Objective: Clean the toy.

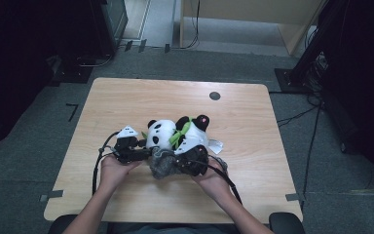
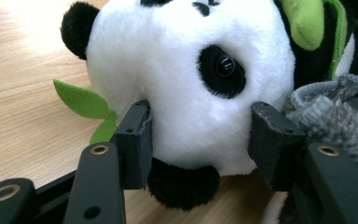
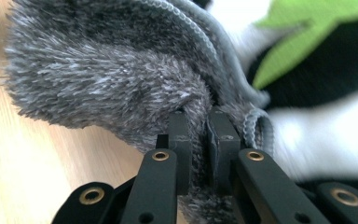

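1. I see the panda (image 1: 159,134) lying on the table (image 1: 126,97), near the middle and a little toward my side, its white head between the two grippers.
2. My left gripper (image 1: 146,153) has its jaws on either side of the panda's head (image 2: 191,93); the pads (image 2: 137,140) press into the plush, so it grips the head (jaws part-way apart, the head squeezed between them).
3. A green leaf (image 2: 81,100) sticks out beside the left jaw, flat against the wood.
4. My right gripper (image 3: 199,135) is pinched tight on the edge of a grey fuzzy sock (image 3: 107,79); in the high view the sock (image 1: 163,165) lies bunched just in front of the panda, touching it.
5. A second soft toy (image 1: 195,129), black and white with green trim, lies against the panda on its right.
6. Both hands (image 1: 114,170) rest low on the near part of the table
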The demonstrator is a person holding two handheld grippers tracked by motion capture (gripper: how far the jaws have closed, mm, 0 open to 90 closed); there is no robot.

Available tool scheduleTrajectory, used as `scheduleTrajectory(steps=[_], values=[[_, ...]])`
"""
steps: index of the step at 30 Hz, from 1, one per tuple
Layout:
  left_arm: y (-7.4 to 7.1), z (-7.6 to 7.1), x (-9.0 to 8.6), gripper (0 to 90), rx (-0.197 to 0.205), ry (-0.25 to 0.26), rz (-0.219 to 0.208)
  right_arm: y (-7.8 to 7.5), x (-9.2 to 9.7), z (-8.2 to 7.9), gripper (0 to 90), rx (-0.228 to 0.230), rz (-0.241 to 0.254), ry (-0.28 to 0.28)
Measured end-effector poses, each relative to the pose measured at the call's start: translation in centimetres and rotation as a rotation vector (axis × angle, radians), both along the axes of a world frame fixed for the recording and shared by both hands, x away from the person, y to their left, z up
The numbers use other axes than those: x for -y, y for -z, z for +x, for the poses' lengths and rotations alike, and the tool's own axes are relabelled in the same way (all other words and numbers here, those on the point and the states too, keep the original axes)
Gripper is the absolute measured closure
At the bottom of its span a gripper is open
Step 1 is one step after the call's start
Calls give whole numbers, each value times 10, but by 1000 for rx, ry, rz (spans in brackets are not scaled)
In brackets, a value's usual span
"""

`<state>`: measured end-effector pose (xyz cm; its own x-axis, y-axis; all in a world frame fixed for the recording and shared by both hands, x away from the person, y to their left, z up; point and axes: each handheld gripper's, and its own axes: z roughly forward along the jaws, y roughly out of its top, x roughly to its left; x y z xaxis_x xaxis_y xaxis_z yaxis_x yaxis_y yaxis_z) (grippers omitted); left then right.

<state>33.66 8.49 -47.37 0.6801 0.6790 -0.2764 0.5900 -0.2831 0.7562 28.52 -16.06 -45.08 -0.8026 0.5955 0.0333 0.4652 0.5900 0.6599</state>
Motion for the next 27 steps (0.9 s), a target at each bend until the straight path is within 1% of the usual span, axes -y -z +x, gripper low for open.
scheduleTrajectory(steps=[3,5,7,9,13,21,27], values=[[0,0,0,453,-1,0,-1,-2,9,-5,833,-7,-8,8],[0,0,0,453,0,2,2,-4,13,-8,832,2,-24,14],[0,0,0,453,0,2,1,-6,20,-11,832,-1,-33,25],[0,0,0,453,2,4,4,-6,27,-12,832,-6,-32,37],[0,0,0,453,1,4,2,-8,44,-14,832,-19,-10,61],[0,0,0,454,-1,6,1,-9,67,-18,832,-26,-10,96],[0,0,0,455,-1,6,0,-11,82,-20,833,-30,-13,135]])
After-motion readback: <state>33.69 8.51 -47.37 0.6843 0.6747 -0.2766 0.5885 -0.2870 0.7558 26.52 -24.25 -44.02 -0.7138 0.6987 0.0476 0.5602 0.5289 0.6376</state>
